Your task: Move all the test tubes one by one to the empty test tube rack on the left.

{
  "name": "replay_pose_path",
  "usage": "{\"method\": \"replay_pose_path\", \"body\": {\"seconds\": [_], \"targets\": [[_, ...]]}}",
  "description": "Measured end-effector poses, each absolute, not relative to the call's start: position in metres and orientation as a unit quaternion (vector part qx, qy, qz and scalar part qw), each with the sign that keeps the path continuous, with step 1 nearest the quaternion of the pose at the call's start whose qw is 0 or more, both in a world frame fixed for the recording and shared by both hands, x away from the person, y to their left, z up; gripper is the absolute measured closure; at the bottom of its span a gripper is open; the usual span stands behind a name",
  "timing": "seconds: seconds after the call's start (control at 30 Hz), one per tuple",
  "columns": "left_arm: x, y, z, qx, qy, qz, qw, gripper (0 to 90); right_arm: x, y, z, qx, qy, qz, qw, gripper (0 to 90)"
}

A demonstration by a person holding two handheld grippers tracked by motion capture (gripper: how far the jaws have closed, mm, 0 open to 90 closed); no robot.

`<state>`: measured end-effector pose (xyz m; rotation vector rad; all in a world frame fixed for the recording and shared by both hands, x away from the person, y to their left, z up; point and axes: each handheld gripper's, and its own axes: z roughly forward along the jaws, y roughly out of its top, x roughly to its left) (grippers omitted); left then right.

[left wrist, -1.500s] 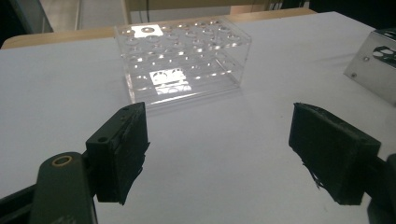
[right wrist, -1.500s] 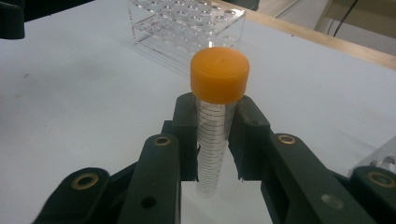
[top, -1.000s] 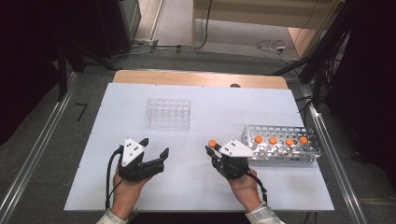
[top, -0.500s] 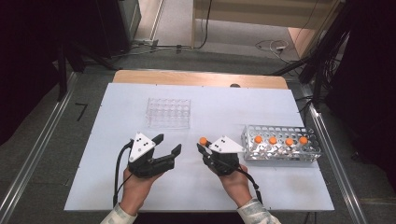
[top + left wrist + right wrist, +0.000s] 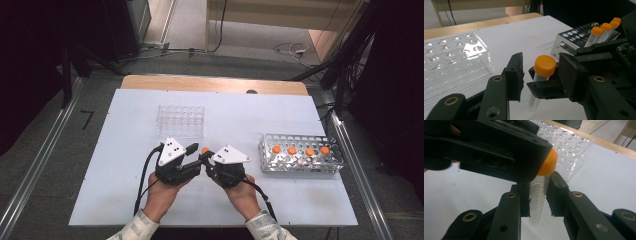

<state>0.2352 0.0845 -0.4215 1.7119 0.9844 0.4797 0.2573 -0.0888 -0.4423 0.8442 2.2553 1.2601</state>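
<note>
One tube (image 5: 541, 75), orange cap, upright, clamped in R gripper (image 5: 539, 195). L gripper (image 5: 540, 72): jaws just closing round cap, gap left, not yet gripped. Four tubes in rack (image 5: 300, 167).

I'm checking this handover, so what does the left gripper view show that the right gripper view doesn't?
Left gripper view: the metal rack with its orange-capped tubes, and the left gripper, jaws just closing, flanking the cap of the held tube with a gap on one side. Right gripper view: graduation marks on that tube, and the right gripper clamped on its body. Both: the held tube and the clear rack.
</note>
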Motion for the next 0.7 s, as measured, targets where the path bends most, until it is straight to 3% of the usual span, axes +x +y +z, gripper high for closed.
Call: {"method": "replay_pose_path", "body": {"seconds": [0.37, 0.7], "targets": [[0.2409, 0.0840, -0.4252, 0.719, 0.409, 0.181, 0.532, 66.7, 0.2571, -0.0863, -0.4430, 0.302, 0.813, 0.454, 0.204, 71.4], [0.2429, 0.0821, -0.4276, 0.722, 0.408, 0.178, 0.530, 68.1, 0.2577, -0.0863, -0.4429, 0.304, 0.811, 0.458, 0.199, 71.4]]}}
